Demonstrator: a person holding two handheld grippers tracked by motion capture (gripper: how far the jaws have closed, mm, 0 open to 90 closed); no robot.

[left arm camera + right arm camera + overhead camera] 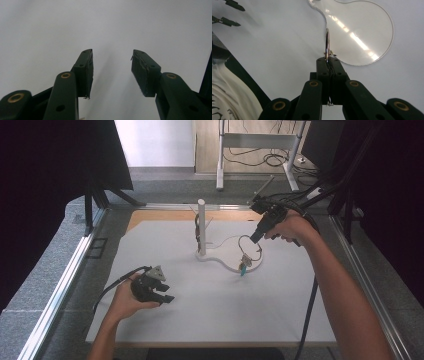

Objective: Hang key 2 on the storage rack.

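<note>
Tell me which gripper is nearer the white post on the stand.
Right. The right gripper hangs just beside the white post, shut on a metal ring. The left gripper sits open, well toward the person.

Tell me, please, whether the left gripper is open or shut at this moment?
Open. In the left gripper view the left gripper has its two jaws standing well apart, with bare white table between them and nothing held.

High view: fixed cam above, facing fwd and down on the white board [210, 305], far off. Left gripper view: close to bare board [50, 30], facing along its jaws. Right gripper view: tilted down, close over the clear base plate [367, 32]; same plate [227, 257] sits at 12 o'clock from board centre in high view.
</note>
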